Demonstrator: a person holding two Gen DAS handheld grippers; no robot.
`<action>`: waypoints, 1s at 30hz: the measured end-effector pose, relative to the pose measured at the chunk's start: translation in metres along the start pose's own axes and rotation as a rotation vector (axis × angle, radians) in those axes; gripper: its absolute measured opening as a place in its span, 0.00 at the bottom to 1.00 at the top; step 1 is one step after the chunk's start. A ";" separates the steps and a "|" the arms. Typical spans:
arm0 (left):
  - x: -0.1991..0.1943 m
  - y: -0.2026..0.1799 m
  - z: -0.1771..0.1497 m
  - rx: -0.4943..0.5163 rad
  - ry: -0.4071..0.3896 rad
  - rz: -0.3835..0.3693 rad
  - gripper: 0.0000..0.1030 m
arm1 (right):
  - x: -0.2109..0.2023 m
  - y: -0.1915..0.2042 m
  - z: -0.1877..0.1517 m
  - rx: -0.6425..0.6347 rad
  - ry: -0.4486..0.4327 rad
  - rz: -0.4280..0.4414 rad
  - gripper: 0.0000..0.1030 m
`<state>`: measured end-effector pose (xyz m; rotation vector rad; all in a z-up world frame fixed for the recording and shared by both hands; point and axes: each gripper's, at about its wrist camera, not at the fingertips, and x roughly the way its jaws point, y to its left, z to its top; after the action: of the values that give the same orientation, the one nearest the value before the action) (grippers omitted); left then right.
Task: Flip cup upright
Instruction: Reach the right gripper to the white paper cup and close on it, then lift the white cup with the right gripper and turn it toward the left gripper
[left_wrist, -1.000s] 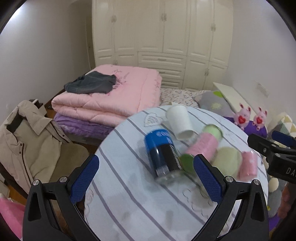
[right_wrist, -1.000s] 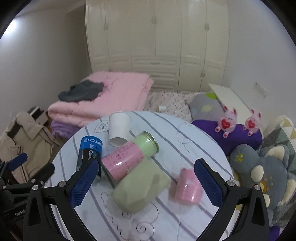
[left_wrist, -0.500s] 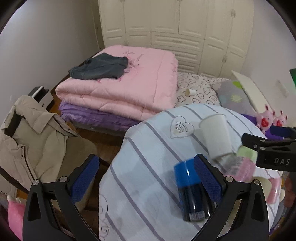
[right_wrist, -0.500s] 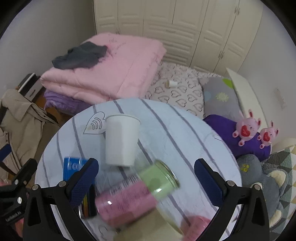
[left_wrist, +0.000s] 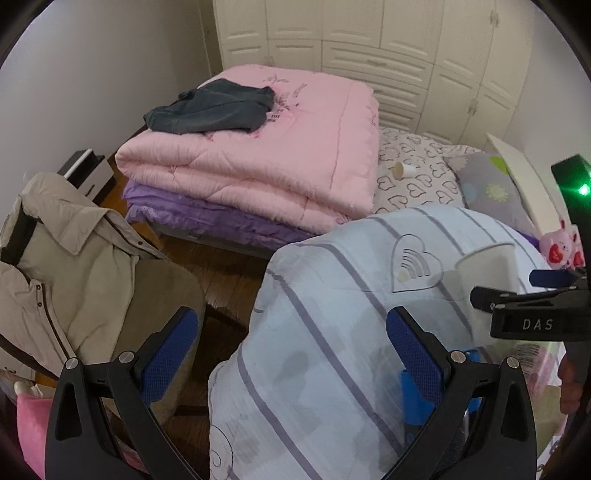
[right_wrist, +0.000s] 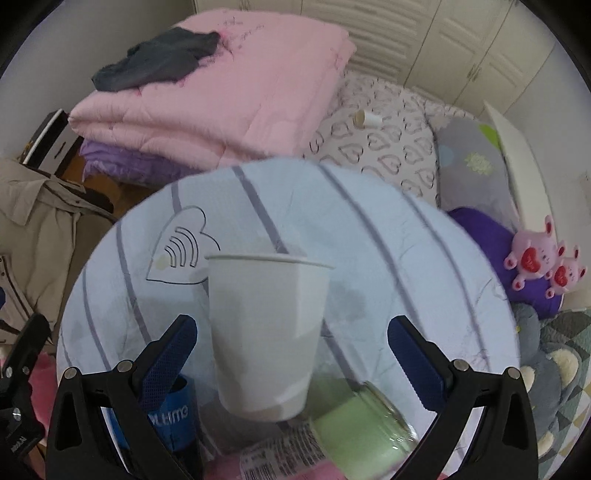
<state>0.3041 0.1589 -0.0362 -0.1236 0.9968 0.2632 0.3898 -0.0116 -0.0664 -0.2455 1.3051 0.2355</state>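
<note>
White paper cup (right_wrist: 264, 332) between right tool (right_wrist: 291, 354) tips

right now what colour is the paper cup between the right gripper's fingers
White paper cup, plain and unprinted; clearest in the right wrist view.

The left gripper (left_wrist: 291, 341) and right gripper (right_wrist: 291, 341) are matte black forked frames with silver screws; each finger carries a blue dimpled pad (left_wrist: 168, 354). One arm reads "DAS" in white, beside a green light.

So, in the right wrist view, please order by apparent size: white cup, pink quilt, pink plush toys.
1. pink quilt
2. white cup, although nearness to the camera enlarges it
3. pink plush toys
</note>
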 end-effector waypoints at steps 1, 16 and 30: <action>0.003 0.003 0.000 -0.002 0.004 -0.002 1.00 | 0.003 0.001 0.001 -0.004 0.009 -0.002 1.00; 0.019 0.005 -0.005 0.004 0.047 -0.007 1.00 | 0.019 0.005 0.002 -0.035 0.101 0.056 0.60; -0.015 0.008 -0.005 0.013 0.003 0.013 1.00 | -0.023 0.002 0.006 -0.042 0.007 0.040 0.60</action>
<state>0.2900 0.1631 -0.0264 -0.1062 1.0019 0.2682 0.3889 -0.0085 -0.0430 -0.2557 1.3140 0.2966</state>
